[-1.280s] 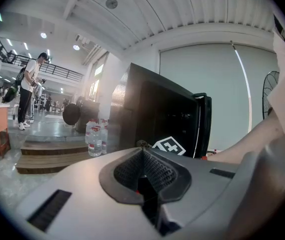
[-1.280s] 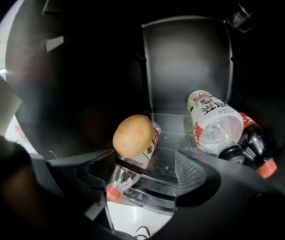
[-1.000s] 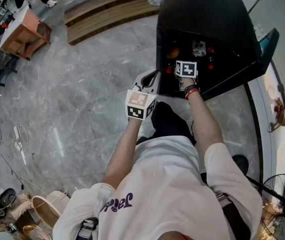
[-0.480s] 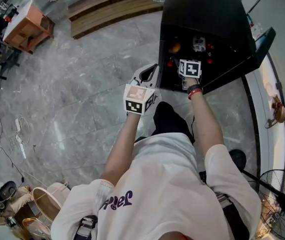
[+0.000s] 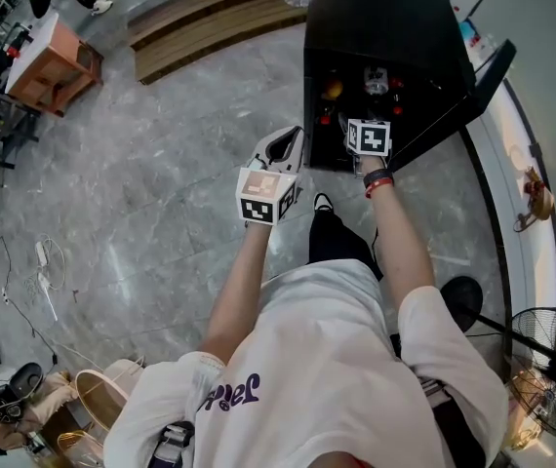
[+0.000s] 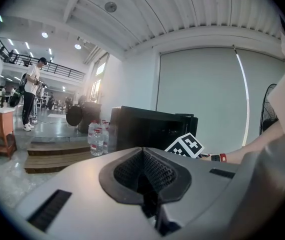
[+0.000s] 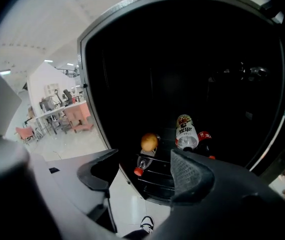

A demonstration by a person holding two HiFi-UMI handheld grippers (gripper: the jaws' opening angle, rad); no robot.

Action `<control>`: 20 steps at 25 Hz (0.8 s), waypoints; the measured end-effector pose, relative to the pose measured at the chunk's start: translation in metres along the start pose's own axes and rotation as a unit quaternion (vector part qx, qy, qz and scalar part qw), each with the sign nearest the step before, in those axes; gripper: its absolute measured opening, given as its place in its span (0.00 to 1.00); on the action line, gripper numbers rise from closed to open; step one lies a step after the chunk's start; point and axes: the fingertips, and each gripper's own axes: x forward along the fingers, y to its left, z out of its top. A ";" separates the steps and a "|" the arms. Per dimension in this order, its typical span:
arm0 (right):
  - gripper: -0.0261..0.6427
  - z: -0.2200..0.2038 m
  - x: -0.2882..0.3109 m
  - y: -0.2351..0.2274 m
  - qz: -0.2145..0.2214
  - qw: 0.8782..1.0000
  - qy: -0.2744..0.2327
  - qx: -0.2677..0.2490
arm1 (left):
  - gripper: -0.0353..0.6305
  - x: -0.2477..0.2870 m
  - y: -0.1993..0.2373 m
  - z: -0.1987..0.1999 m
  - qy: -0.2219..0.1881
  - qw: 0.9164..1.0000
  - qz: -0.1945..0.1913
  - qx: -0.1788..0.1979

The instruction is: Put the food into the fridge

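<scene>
at the open fridge [image 5: 385, 27], left tongs [image 6: 145, 176] clenched empty, right tongs [image 7: 145, 171] released (just narrowing, nothing between); the loose round fruit [image 7: 149, 142] inside could roll out if bumped.

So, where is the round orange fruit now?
The fruit sits inside the open fridge; in the right gripper view it is left of the labelled bottle and just above a red-capped bottle.

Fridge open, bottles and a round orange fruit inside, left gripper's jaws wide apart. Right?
Not quite. The left gripper has its jaws together with nothing between them, as the left gripper view shows. The rest holds: the fridge is open, with bottles and a round orange fruit inside.
</scene>
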 end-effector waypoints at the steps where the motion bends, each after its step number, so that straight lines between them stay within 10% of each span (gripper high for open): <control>1: 0.54 0.001 -0.007 0.000 -0.002 1.000 -0.002 0.001 | 0.08 -0.004 -0.003 0.003 0.000 1.000 -0.001 0.000; 20: 0.46 0.001 -0.082 0.015 -0.001 1.000 -0.031 0.002 | 0.08 -0.059 -0.028 0.011 -0.002 1.000 0.006 -0.001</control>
